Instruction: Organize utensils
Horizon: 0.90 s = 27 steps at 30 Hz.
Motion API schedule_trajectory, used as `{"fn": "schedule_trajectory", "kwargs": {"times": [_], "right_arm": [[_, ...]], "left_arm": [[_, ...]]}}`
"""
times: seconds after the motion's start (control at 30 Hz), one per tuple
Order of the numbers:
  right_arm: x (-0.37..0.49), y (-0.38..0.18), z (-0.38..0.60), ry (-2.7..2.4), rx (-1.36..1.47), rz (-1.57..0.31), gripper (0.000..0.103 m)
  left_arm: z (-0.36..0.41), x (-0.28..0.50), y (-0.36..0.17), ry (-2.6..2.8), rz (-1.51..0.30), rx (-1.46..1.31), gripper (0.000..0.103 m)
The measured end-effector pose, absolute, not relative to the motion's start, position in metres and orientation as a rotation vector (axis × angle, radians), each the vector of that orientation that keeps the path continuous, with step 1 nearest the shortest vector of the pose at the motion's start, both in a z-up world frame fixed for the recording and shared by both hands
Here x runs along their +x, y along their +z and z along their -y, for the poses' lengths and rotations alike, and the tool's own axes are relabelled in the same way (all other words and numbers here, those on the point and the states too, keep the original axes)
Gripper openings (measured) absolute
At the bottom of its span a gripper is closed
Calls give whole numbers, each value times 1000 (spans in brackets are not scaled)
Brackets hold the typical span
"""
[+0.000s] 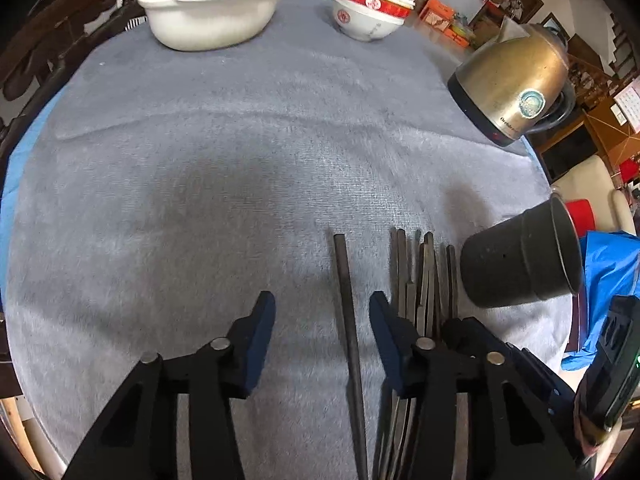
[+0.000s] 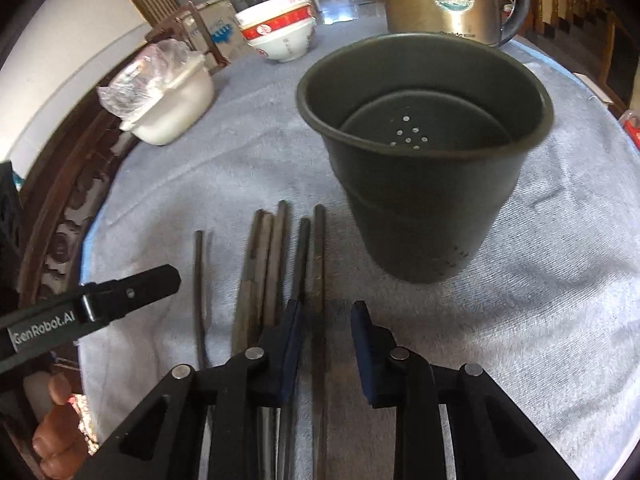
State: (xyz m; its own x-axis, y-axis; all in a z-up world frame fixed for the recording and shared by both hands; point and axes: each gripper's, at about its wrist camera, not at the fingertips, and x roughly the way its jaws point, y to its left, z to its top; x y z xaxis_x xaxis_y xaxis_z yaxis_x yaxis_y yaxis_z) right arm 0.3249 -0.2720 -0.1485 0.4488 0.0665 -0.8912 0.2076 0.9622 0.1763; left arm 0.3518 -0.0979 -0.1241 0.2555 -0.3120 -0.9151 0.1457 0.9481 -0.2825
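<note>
A lived-in home dining room, probably. Ahead of the left claw, a round table under a grey towel cloth (image 1: 240, 140) carries stacked red-and-white bowls (image 1: 370, 8), a white basin (image 1: 208, 16) and a brass-coloured electric kettle (image 1: 516, 80); carved dark wooden chairs (image 2: 80, 184) ring it, cartons (image 1: 440, 16) beyond.

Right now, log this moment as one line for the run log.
left claw: open over lone chopstick | right claw: open over rightmost chopstick | holder cup: upright, empty | nothing gripped
</note>
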Motion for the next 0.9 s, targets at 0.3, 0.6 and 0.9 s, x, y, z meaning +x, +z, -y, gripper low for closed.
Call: {"fn": "schedule_trajectory", "kwargs": {"times": [0.3,0.6,0.9], "right_arm": [[341,-153,266,-114,251,-1150,10],[317,-122,265,-16,250,-1034,6],[272,-39,268,80,229,-771,6]], "left_arm": [[113,366,-139,-330,-1346,-166,18],[103,361,-134,-344,-1300,-172,8],[88,323,-48,-403,-1106,-153,6]]}}
